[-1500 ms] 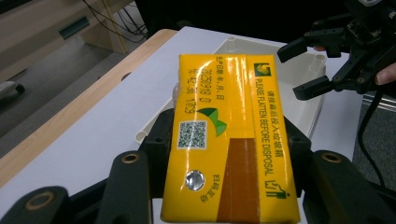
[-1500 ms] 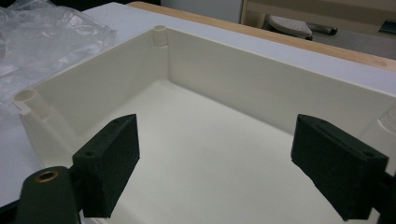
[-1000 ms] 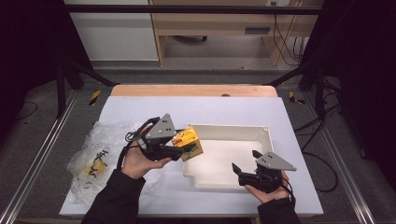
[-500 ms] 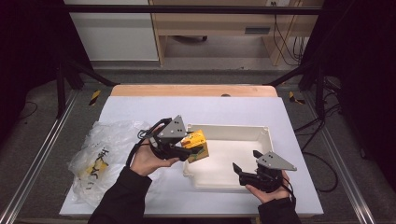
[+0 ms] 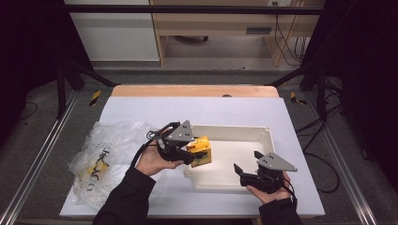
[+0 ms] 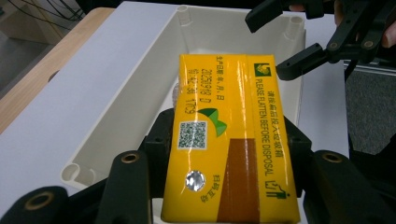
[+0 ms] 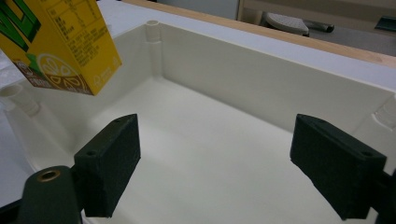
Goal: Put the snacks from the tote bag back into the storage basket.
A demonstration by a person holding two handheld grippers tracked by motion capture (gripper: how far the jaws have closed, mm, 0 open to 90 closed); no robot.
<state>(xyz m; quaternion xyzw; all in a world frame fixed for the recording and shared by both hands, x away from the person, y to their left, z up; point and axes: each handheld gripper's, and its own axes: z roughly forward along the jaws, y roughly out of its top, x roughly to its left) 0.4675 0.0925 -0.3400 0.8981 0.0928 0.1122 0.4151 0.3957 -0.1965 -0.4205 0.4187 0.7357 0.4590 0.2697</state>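
Left tool: the left tool [image 5: 195, 152] pinches a yellow drink carton [image 5: 201, 151] between its two black jaws, which press on the carton's long sides (the left gripper view looks straight down the printed face [image 6: 229, 140]).

Right tool: the right tool [image 5: 240, 171] sits by the near right edge of the white tray [image 5: 263, 136], jaws spread wide with nothing between them; through the gap, the right gripper view looks onto the bare tray floor [image 7: 210, 154].

Carton, place: it hangs over the tray's left end, just inside the left rim and clear of the floor as far as I can tell. In the right gripper view its lower corner [image 7: 70, 51] floats above the tray's far left part.

Carton, long axis: it runs out along the left tool's jaws, pointing across the tray toward the right tool, and tilts down a little at the far end.

Nearer hand: the left hand [image 5: 152, 161] has the carton already; the right hand [image 5: 267, 192] is well apart from it, across the tray.

What the move turns on: the open tray floor lies straight ahead of and below the carton, so the likely next step is to lower it and let go; the left rim is close, so the near end needs to clear it.

Elsewhere: a crumpled clear plastic bag [image 5: 105, 154] lies on the tabletop [image 5: 211, 108] left of the tray.
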